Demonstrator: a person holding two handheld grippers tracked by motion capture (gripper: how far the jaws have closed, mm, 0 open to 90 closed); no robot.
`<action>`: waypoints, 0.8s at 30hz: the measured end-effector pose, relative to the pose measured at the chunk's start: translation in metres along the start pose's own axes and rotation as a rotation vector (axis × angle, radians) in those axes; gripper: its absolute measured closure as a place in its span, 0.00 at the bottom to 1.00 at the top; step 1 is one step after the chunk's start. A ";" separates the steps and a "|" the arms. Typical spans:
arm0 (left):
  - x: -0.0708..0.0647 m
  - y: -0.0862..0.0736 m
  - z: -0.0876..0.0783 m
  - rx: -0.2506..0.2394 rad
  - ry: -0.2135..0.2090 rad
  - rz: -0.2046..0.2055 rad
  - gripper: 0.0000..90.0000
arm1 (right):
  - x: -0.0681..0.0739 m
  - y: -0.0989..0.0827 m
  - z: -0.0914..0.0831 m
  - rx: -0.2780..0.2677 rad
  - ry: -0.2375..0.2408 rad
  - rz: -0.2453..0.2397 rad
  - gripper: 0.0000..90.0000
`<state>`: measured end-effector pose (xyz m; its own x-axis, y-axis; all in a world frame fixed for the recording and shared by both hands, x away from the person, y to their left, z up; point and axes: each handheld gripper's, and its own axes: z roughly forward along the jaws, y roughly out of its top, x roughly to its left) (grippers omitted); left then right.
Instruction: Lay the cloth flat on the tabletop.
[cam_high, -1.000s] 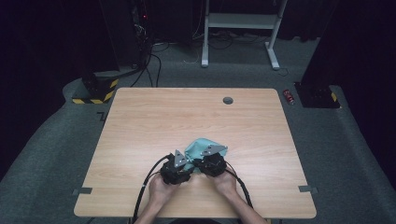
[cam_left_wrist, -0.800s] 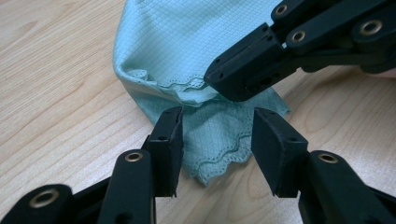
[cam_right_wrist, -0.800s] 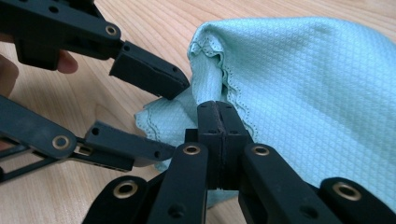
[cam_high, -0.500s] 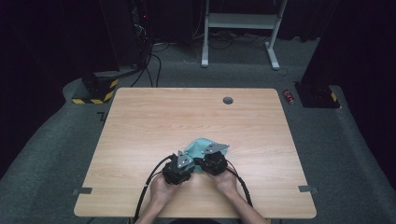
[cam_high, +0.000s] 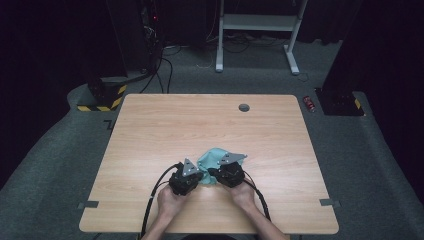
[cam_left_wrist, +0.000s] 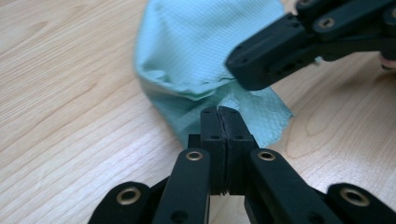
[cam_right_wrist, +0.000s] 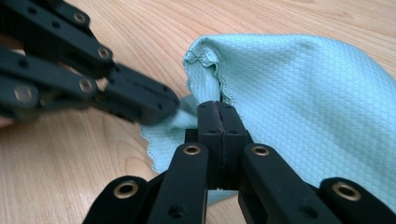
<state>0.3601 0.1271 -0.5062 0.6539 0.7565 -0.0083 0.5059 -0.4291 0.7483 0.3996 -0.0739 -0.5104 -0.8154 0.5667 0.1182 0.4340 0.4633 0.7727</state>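
A person sits at the bottom of the high view and holds a gripper in each hand over a wooden desk (cam_high: 150, 130). A small teal cloth (cam_high: 212, 159) lies on the desk, low in the middle of the picture, just past the two grippers.

The left gripper (cam_high: 196, 176) has just been closing its fingers. A second ago they stood wider apart; now they are pressed tight together. In the left gripper view the fingers (cam_left_wrist: 223, 122) meet at the lower middle of the frame, and the near edge of the cloth (cam_left_wrist: 196, 51) is pinched between them. The other gripper's black finger comes in from the upper right and reaches the cloth too.

The right gripper (cam_high: 218, 172) is also squeezed shut. In the right gripper view its fingers (cam_right_wrist: 218, 116) sit at the lower middle, nipping the wavy hem of the cloth (cam_right_wrist: 299, 93), which spreads out to the right. The left gripper's arm lies blurred at the upper left.

So both grippers now have a bite on the near edge of the cloth, close beside each other. That probably means the cloth is ready to be lifted or pulled, perhaps to spread or fold it. The hands should move together so the cloth does not slip out.
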 end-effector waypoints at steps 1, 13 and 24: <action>0.002 -0.001 -0.002 -0.006 0.003 -0.014 0.99 | 0.000 0.000 -0.001 -0.002 -0.001 0.002 1.00; 0.034 -0.020 -0.021 -0.018 0.036 -0.176 0.99 | -0.014 -0.012 -0.026 -0.005 -0.065 0.016 1.00; 0.035 -0.032 -0.022 0.028 0.083 -0.156 0.99 | -0.025 -0.035 -0.047 0.026 -0.131 0.041 1.00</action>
<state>0.3547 0.1781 -0.5158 0.5180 0.8527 -0.0672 0.6141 -0.3161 0.7231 0.3866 -0.1362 -0.5112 -0.7405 0.6689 0.0652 0.4771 0.4548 0.7521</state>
